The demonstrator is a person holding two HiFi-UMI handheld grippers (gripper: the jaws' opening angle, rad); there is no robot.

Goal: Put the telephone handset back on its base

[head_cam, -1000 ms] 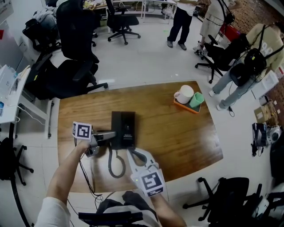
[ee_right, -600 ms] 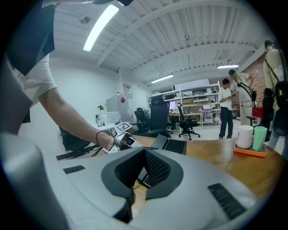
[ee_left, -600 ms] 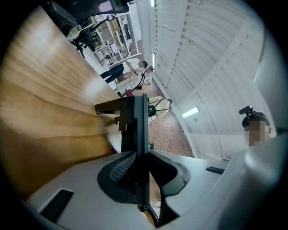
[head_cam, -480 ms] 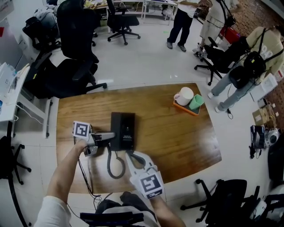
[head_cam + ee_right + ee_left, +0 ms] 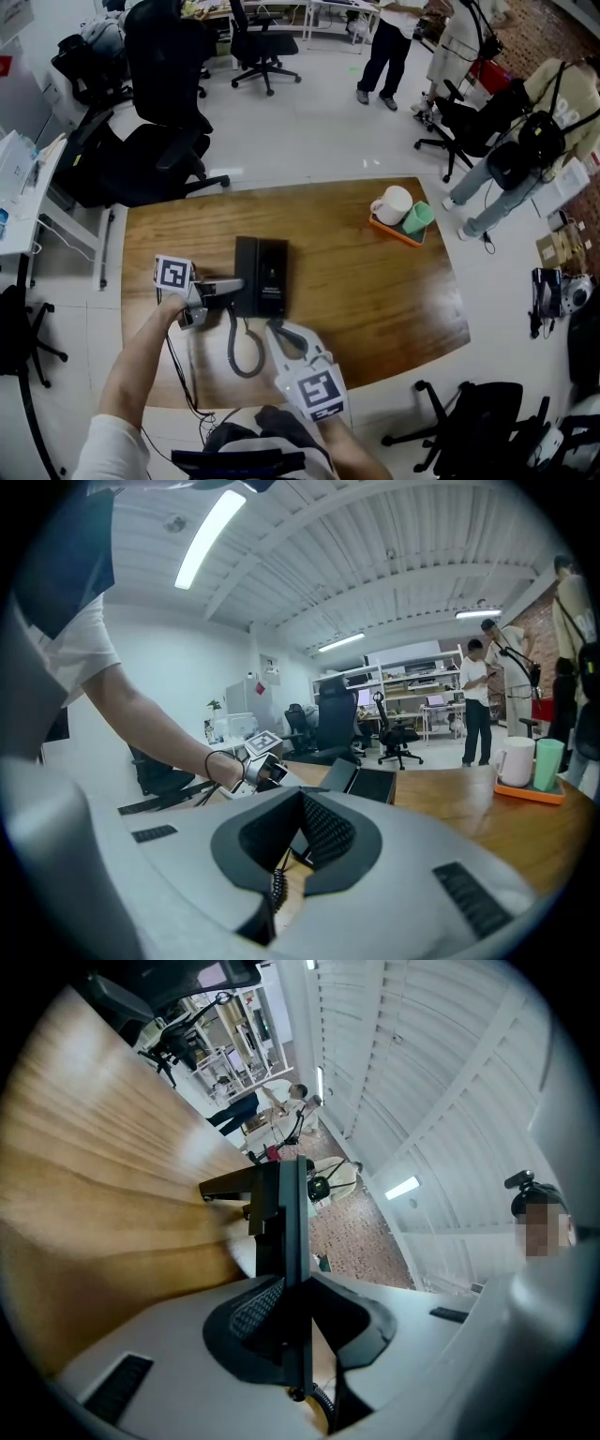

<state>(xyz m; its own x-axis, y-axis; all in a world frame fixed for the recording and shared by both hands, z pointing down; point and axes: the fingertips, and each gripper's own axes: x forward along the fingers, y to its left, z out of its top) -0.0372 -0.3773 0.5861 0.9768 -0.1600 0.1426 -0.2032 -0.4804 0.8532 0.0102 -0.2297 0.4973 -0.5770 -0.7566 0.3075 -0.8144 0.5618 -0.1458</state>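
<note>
The left gripper view alone shows the grip: the left gripper [image 5: 225,288] is clamped on the near end of the telephone handset [image 5: 293,1232], seen edge-on as a thin black slab. The head view alone shows its place. It lies along the left side of the black base [image 5: 273,277] on the wooden table [image 5: 375,300]; whether it sits fully in I cannot tell. The right gripper view shows the right gripper [image 5: 298,841] with jaws apart, gripping nothing, the coiled cord [image 5: 275,890] low in the gap. There is one handset, one base, one cord and two grippers. One white mug [image 5: 392,201] and one green cup [image 5: 417,215] share an orange tray [image 5: 392,228].
</note>
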